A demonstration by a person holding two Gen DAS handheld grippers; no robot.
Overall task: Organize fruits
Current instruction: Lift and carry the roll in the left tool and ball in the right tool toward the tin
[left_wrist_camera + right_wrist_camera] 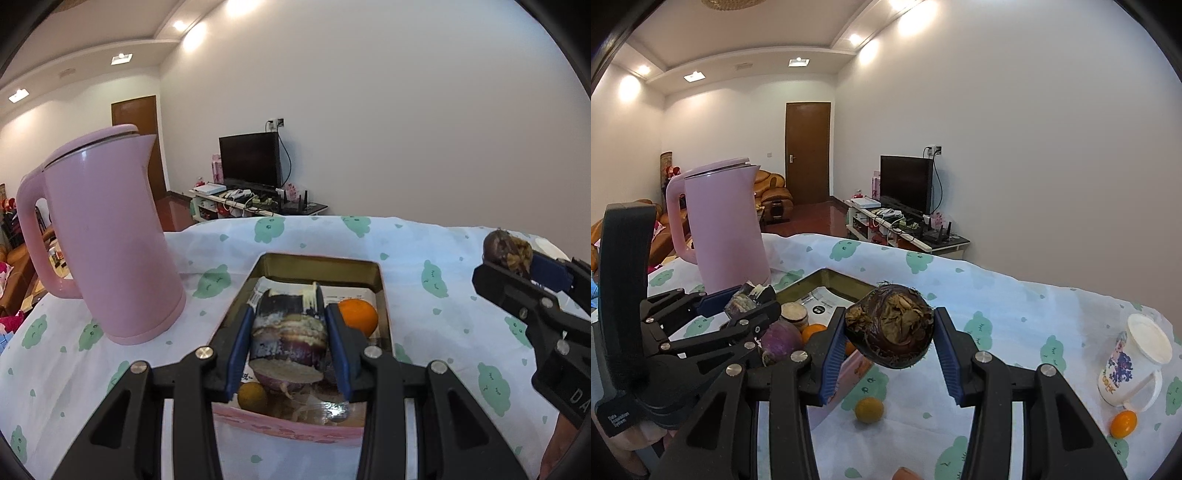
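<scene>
1. My left gripper (288, 332) is clamped on a purple-and-white chunk of cut produce (288, 332); the blue pads press both its sides. I hold it in the air above the tin tray (382, 291), I judge so that it can go down among the pieces already there.
2. My right gripper (888, 330) is closed on a dark brown, rough-skinned bulb (890, 325) with a dry papery crown. It hangs clear of the cloth, beside the tray's right edge, probably waiting its turn.
3. The tray sits near the middle of the table (424, 236), on the white cloth with green prints. It is a shallow gold-walled tin with pink outside and printed paper on its floor.
4. In the tray I count one orange (358, 315), one purple turnip-like root (781, 338) and one pale cut round (793, 312); more may hide under my grippers.
5. Outside it, on the cloth, lie two small citrus: a yellowish one (868, 409) just beside the tray's near right corner, and an orange one (1123, 424) touching or just beside the mug (1130, 365) towards the table's right edge. Both still need collecting.
6. One pink kettle (110, 236) stands left of the tray, clear of my work.
</scene>
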